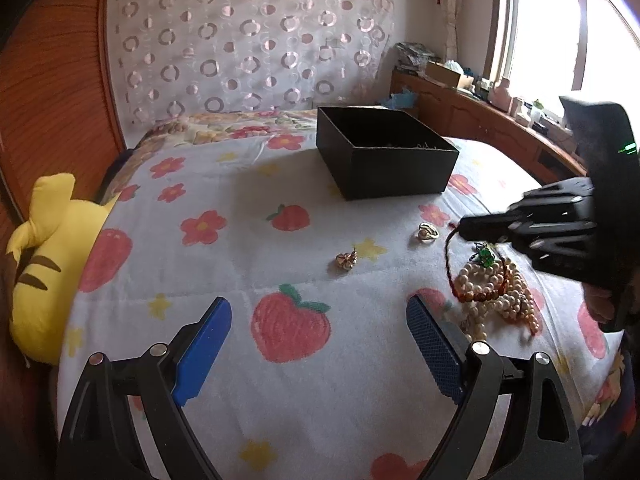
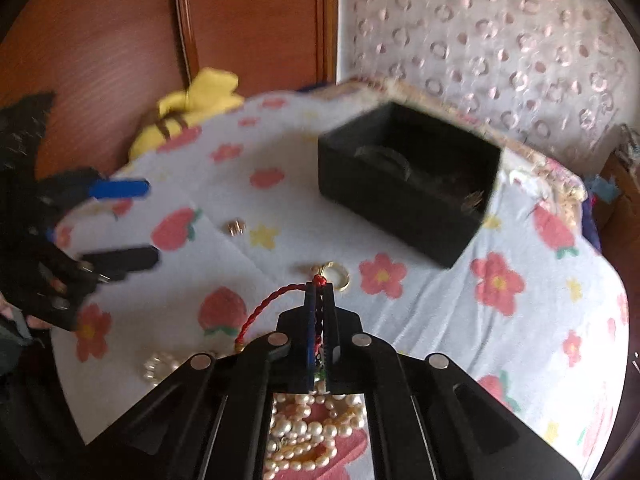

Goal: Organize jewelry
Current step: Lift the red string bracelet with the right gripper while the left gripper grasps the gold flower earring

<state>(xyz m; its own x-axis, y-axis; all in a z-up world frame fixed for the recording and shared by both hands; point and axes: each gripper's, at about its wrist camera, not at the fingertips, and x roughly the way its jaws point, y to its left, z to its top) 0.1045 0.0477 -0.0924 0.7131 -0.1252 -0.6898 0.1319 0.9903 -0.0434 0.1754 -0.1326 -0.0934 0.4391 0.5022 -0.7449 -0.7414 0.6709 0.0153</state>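
Note:
An open black box (image 1: pixel 386 151) stands on the bed; in the right wrist view (image 2: pixel 408 184) it holds some jewelry. My right gripper (image 2: pixel 319 286) is shut on a red braided cord (image 2: pixel 260 308) and holds it above the quilt; it also shows in the left wrist view (image 1: pixel 466 229) with the cord (image 1: pixel 449 256) hanging down. A pile of pearl necklaces (image 1: pixel 496 292) lies below it. A gold ring (image 1: pixel 428 233) and a small gold piece (image 1: pixel 346 260) lie on the quilt. My left gripper (image 1: pixel 320 320) is open and empty, low over the quilt.
A white quilt (image 1: pixel 240 200) with strawberries and flowers covers the bed. A yellow plush toy (image 1: pixel 44 272) lies at its left edge by the wooden headboard (image 1: pixel 52 100). A wooden cabinet (image 1: pixel 480 116) with clutter runs under the window at the right.

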